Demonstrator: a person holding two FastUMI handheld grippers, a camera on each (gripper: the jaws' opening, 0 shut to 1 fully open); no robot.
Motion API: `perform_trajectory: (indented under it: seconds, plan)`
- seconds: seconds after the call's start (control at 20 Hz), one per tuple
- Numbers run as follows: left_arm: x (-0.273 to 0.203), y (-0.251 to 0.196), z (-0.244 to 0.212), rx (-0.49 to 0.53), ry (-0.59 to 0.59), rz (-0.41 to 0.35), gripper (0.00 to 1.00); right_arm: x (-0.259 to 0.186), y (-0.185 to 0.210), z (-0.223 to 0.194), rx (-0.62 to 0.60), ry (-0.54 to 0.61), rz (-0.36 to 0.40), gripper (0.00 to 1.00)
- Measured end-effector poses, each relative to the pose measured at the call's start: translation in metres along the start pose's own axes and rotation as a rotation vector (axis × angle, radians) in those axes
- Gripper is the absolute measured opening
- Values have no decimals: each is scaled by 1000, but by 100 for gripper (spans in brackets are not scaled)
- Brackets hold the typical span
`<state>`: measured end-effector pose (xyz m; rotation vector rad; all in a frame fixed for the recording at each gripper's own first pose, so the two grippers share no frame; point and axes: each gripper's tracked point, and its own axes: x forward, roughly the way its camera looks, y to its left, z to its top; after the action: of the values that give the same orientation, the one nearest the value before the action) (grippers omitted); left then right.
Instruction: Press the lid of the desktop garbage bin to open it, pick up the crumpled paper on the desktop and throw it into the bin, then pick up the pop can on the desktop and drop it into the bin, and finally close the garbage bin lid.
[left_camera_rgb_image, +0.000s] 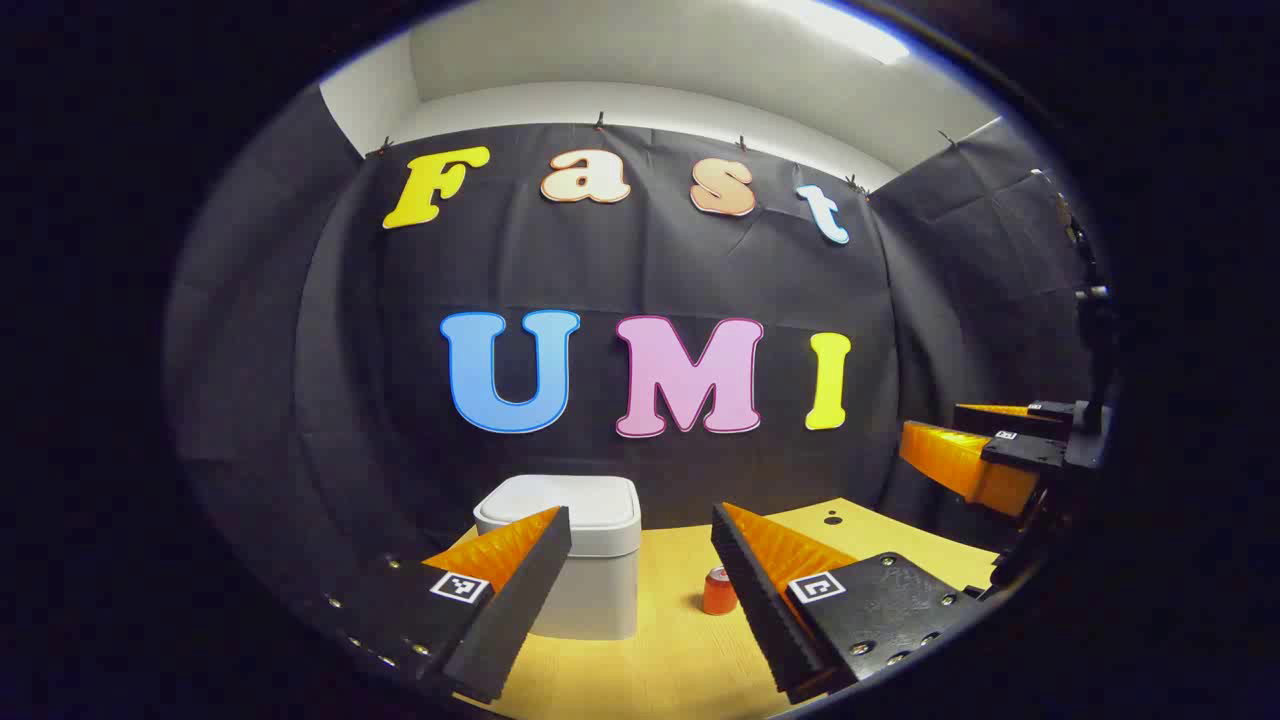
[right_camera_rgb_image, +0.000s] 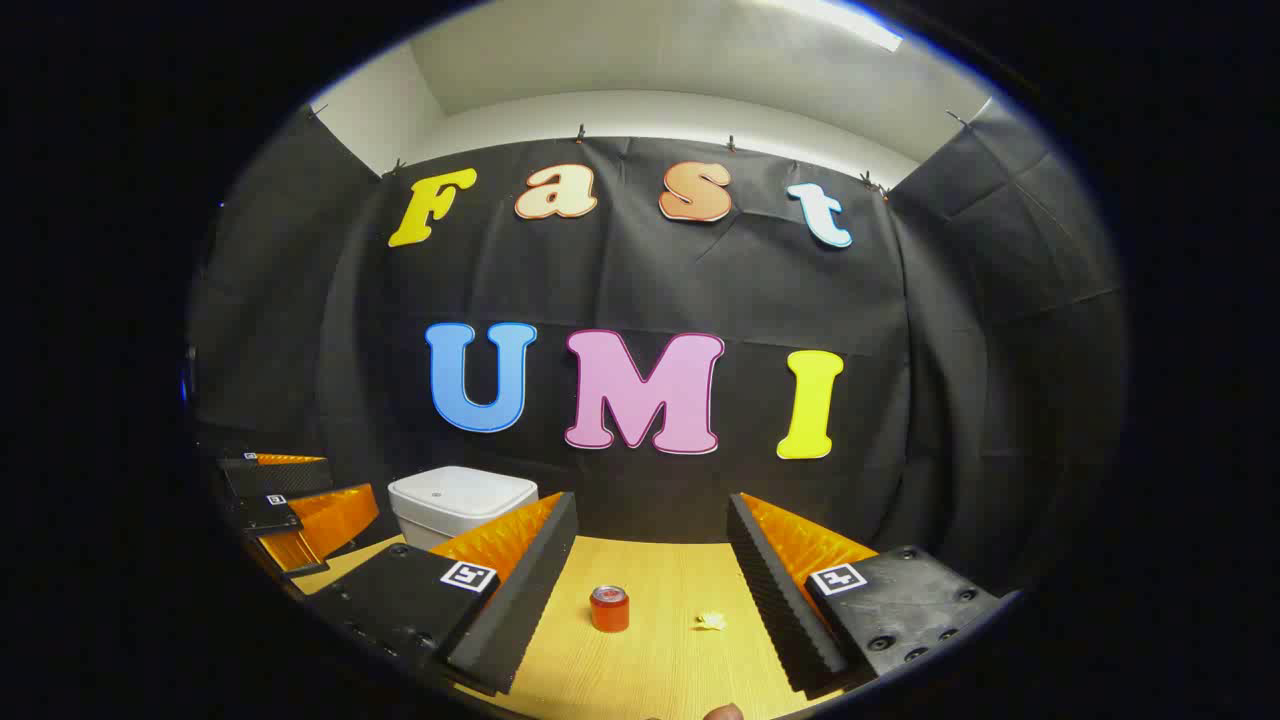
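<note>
Partly hidden behind the left gripper's (left_camera_rgb_image: 640, 550) near finger, the bin (left_camera_rgb_image: 580, 560) stands on the counter (left_camera_rgb_image: 680, 650) with its lid down; the right gripper view cuts off the bin's lower body behind that gripper's own finger. One can (right_camera_rgb_image: 609, 608) stands upright on the counter, to the right of the bin and apart from it; the left gripper view shows it half covered by a finger. One small paper (right_camera_rgb_image: 711, 621) lies just right of the can, too small to make out clearly. Two grippers are counted: the left one's jaws are spread with nothing between them, and the right gripper (right_camera_rgb_image: 650, 545) likewise stands released, holding nothing, above the counter.
</note>
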<state>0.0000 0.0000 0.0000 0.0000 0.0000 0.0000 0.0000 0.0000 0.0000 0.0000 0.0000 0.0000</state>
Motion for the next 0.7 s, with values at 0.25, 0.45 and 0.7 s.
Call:
perform_trajectory:
  seconds: [0.25,0.45,0.7]
  plan:
    - [3,5,-1,-30,8,9,93,4,-2,0,0,0,-9,98]
    - [4,1,-2,27,28,-13,93,2,-3,-5,6,8,2,98]
    - [4,-6,10,41,-19,-23,93,4,-3,-7,11,17,10,98]
